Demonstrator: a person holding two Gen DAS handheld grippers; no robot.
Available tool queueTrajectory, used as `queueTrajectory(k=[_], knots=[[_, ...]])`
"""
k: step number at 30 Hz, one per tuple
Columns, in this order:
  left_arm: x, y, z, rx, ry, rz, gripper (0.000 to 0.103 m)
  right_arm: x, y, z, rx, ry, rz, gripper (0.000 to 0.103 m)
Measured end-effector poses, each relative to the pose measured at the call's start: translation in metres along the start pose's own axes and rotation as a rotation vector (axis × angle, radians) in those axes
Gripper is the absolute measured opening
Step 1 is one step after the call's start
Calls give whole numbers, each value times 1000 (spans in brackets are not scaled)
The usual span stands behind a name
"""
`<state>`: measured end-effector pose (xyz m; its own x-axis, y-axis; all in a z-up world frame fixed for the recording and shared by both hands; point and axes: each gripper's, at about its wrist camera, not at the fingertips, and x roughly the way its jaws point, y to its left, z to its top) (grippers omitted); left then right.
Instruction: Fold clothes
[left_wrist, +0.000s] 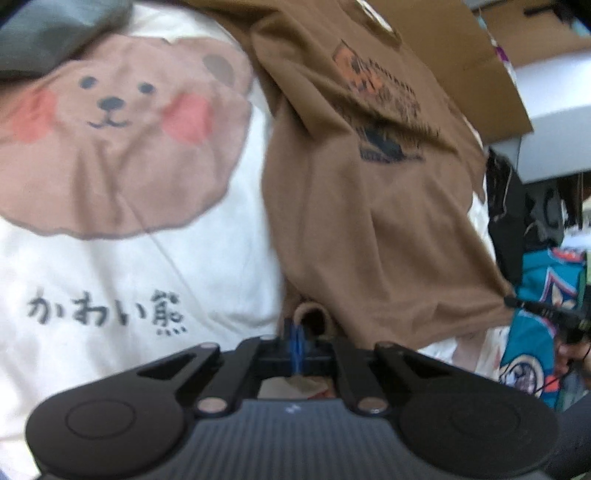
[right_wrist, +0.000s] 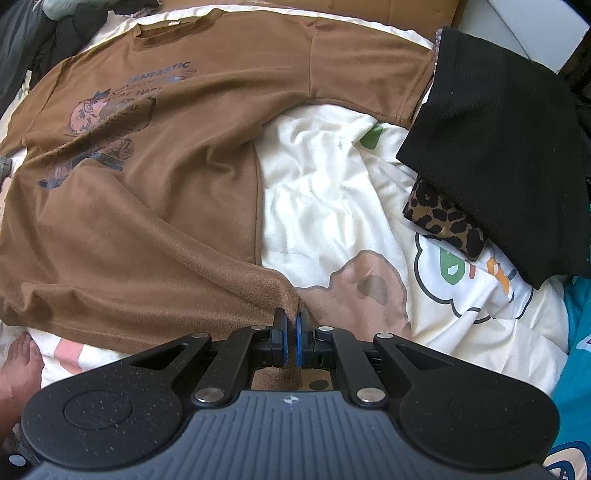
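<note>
Where the right gripper (right_wrist: 291, 325) pinches the brown T-shirt (right_wrist: 140, 177) at its hem corner, lower centre, the blue pads are closed on cloth. At the left gripper (left_wrist: 298, 332) the shirt's folded edge hides the fingertips, apparently clamped on it. Its chest print blurs over the bear-print sheet (left_wrist: 110, 147).

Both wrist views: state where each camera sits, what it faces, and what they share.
Left wrist: on the left hand-held gripper, facing the lifted brown T-shirt over the bear-print sheet; jaws shut on brown cloth.
Right wrist: on the right hand-held gripper, facing the brown T-shirt spread flat, pinching its hem; a bare foot shows.
Shared: the T-shirt and the sheet.
</note>
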<state>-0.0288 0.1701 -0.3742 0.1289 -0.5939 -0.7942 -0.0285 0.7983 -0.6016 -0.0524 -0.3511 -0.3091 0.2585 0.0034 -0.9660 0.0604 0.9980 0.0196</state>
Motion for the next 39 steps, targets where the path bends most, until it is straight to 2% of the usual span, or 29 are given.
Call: queueTrajectory(k=[4,7,9,11,14,17,22,24,25,26,39], knots=[[-21,15,7,-49,-46,-4,1,1,0,0,3,-2,-7,2],[-25,26,11,-82,-38,-1,2,2,0,0,5,-2,-7,2],[-25,33,13,-103,-24,4,6,3,0,0,6,-1,-7,2],[-24,40,11,-149,-14,-5,19,3,0,0,8,-1,-7,2],[-21,47,4,-228,-8,-28,22,4,1,0,10,-1,-7,2],[-16,44,-3,-232,-2,-13,33,5,1,-1,12,0,-7,2],[-9,35,-14,-177,9,18,39,7,0,-1,13,2,-5,2],[-5,30,-17,-146,-1,45,37,7,-1,-1,16,1,-4,2],[-3,28,-19,-131,-6,59,29,7,-1,-1,16,0,-4,2],[-8,26,-20,-108,-19,78,5,7,-2,-1,15,0,-5,2],[-90,-7,-36,232,-193,331,3,10,-1,-3,6,8,-11,2]])
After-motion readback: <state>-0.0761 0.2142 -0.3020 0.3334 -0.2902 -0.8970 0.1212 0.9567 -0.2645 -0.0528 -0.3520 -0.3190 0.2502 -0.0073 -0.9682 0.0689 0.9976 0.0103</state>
